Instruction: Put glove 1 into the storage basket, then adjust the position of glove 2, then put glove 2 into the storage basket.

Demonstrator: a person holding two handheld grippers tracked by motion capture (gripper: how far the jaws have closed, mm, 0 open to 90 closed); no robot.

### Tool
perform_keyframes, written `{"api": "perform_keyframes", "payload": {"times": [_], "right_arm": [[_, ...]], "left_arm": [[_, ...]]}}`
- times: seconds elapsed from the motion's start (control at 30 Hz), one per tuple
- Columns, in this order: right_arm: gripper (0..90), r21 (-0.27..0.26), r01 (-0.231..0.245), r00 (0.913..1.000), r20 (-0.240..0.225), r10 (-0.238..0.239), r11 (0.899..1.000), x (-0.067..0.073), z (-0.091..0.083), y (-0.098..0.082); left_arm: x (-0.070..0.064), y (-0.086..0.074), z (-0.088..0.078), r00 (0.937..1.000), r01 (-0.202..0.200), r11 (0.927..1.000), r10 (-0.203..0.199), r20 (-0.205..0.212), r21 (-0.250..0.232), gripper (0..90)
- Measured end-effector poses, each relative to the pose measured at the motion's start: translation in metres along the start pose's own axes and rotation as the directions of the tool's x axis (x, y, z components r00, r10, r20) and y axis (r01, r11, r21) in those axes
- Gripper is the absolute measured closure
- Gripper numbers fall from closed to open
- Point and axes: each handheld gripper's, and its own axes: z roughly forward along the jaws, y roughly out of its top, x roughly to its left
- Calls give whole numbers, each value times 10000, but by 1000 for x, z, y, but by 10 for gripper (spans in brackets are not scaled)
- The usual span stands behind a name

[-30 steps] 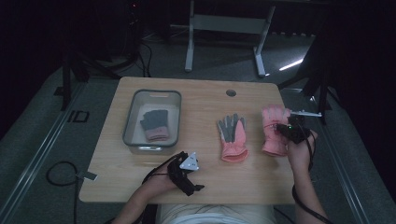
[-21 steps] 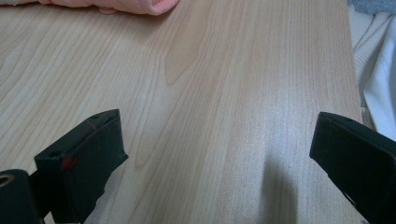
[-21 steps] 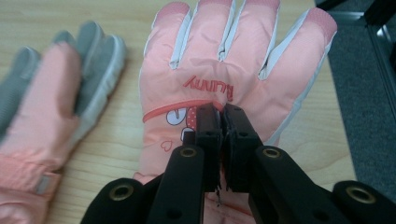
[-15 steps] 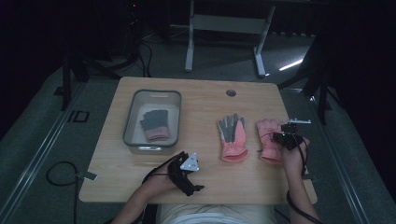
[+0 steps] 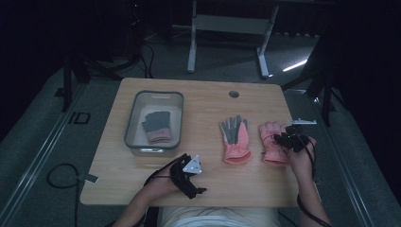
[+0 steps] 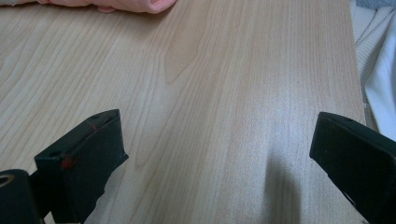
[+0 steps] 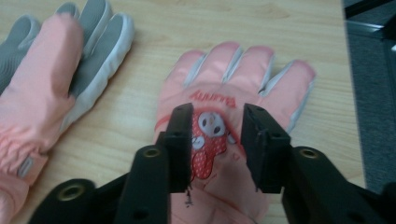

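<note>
- Pink glove (image 7: pixel 233 112) lies flat on table (image 5: pixel 208 109), back up, fingers pointing away from the person, near the table's right edge in high view (image 5: pixel 274 144). Padded fabric, white trim between fingers, cartoon patch w/ red dotted cloth and red lettering on the back.
- Right gripper (image 7: pixel 217 135) sits low over that glove's back, just above the patch. Jaws have just been opening; now partly apart, patch showing in the gap. Pads look clear of the fabric, nothing clamped.
- In high view right gripper (image 5: pixel 289 138) overlaps the glove's right side; hand (image 5: pixel 302 158) behind it, cable trailing along the forearm.
- Second glove (image 5: pixel 235 139) just beside, to the left, not touching; palm up, grey ribbed grip on fingers, pink gathered cuff toward the person. Same glove at left in right gripper view (image 7: pixel 46 88).
- Clear gap of bare wood between the two gloves; nothing blocking the pink glove.
- Left gripper (image 5: pixel 189 172) near the front edge, well apart from both gloves. Left gripper view: jaws wide apart over bare wood (image 6: pixel 215 130), empty.
- Grey bin (image 5: pixel 137 113) at left, rounded corners; dark grey glove (image 5: pixel 157 124) w/ pinkish cuff inside.
- Table: light wood grain, rounded corners, round hole (image 5: pixel 234 93) near far edge.
</note>
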Motion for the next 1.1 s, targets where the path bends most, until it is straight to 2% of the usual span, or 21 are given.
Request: {"api": "perform_keyframes", "payload": {"times": [0.03, 0.17, 0.4, 0.43, 0.53, 0.7, 0.73, 0.83, 0.9, 1.1], "right_arm": [[592, 163, 62, 9999, 130, -64, 9998, -1, 3, -4], [579, 391, 111, 9999, 48, -113, 9992, -1, 9, -11], [604, 481, -23, 9999, 110, 18, 9988, -2, 13, -13], [646, 502, 0, 9998, 212, -11, 9987, -2, 15, -14], [712, 472, -197, 9997, 137, 191, 9987, -4, 18, -17], [799, 495, -229, 9997, 45, 227, 9985, -4, 20, -17], [845, 471, -346, 9994, 38, 345, 9983, -3, 20, -18], [874, 393, -459, 9989, 51, 457, 9982, -3, 19, -17], [874, 354, -495, 9988, 63, 493, 9981, -2, 17, -16], [880, -150, -402, 9990, 173, 405, 9991, 5, -3, -4]], "left_arm": [[0, 0, 0, 10000, -30, 10000, 30, 4, 12, 27], [-1, 0, 1, 10000, -47, 10000, 47, -8, 15, 27], [-1, 1, 0, 10000, -92, 9999, 92, -38, 49, 27], [-1, 1, 1, 10000, -66, 10000, 66, -47, 25, 27], [-2, 1, 1, 9999, -102, 9999, 103, -39, 71, 27], [-1, 1, 1, 9999, -98, 9999, 98, -42, 71, 27], [-1, 1, 1, 9999, -89, 9999, 90, -52, 72, 27], [-2, 1, 1, 9999, -111, 9999, 112, -39, 72, 26], [-2, 1, 1, 9999, -111, 9999, 112, -39, 72, 27], [-1, 1, 1, 10000, -36, 10000, 36, -27, 66, 26]]}}
